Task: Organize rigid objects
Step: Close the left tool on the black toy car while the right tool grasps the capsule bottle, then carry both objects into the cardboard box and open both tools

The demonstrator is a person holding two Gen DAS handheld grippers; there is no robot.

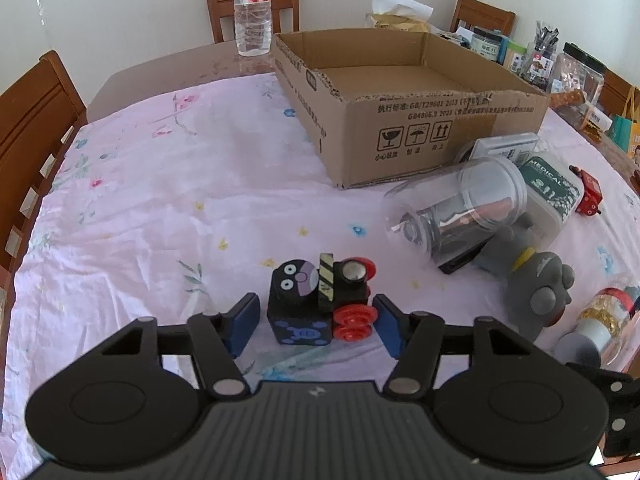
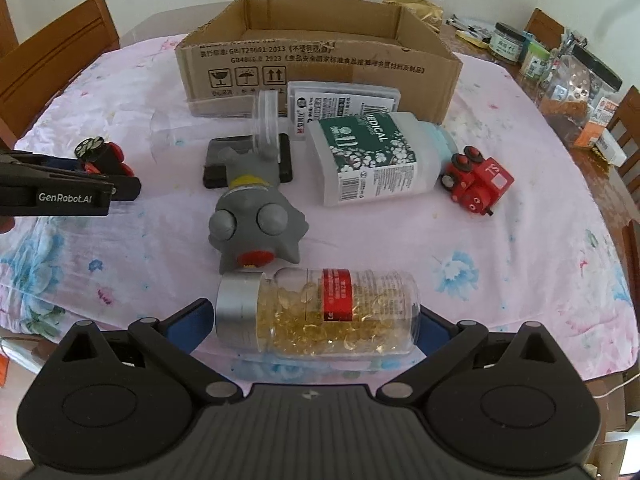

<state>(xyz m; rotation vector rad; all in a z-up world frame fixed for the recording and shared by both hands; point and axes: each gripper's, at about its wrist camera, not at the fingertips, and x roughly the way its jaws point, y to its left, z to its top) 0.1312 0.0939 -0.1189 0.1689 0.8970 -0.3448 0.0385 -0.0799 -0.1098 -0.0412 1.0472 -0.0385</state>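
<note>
My left gripper [image 1: 318,322] is open, its blue pads on either side of a black toy train with red wheels [image 1: 320,304] that sits on the cloth; the pads do not touch it. My right gripper [image 2: 314,330] is open around a clear bottle of yellow capsules [image 2: 320,312] lying on its side, silver cap to the left. The open cardboard box [image 1: 400,92] stands behind, empty inside. The same box [image 2: 320,60] shows in the right wrist view, with the left gripper [image 2: 60,188] and black train [image 2: 102,154] at the far left.
On the pink cloth lie a grey toy [image 2: 256,216], a white medical bottle [image 2: 372,156], a red toy train [image 2: 476,180], a clear jar [image 1: 460,208], a black flat block [image 2: 248,156] and a flat pack [image 2: 344,100]. Jars [image 2: 576,84] crowd the right; a water bottle [image 1: 253,16] and chairs stand behind.
</note>
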